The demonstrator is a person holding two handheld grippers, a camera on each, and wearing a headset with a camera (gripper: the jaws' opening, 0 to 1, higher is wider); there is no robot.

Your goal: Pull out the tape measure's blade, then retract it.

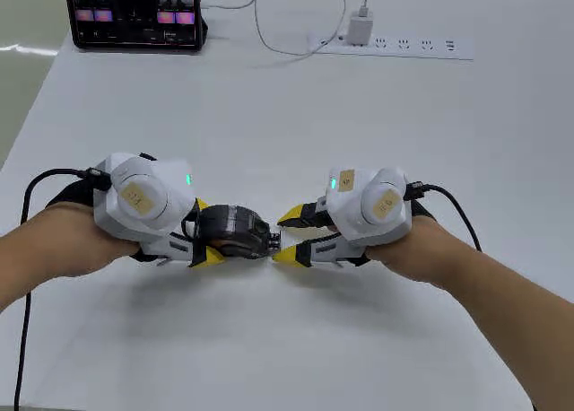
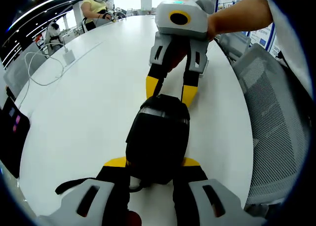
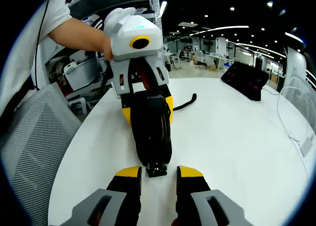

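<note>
A black tape measure sits low over the white table, with my left gripper shut on its case. In the left gripper view the case sits between the yellow-tipped jaws of that gripper. The blade is wound in, and its end hook sticks out of the case's mouth. My right gripper is open, one fingertip on each side of the hook with small gaps. It faces the left gripper head on. In the head view the right gripper is at the case's right end.
A dark tablet screen stands at the table's far left. A white power strip with a charger and cable lies at the far edge. The tape's black wrist strap trails on the table. Grey mesh chairs stand off the near side.
</note>
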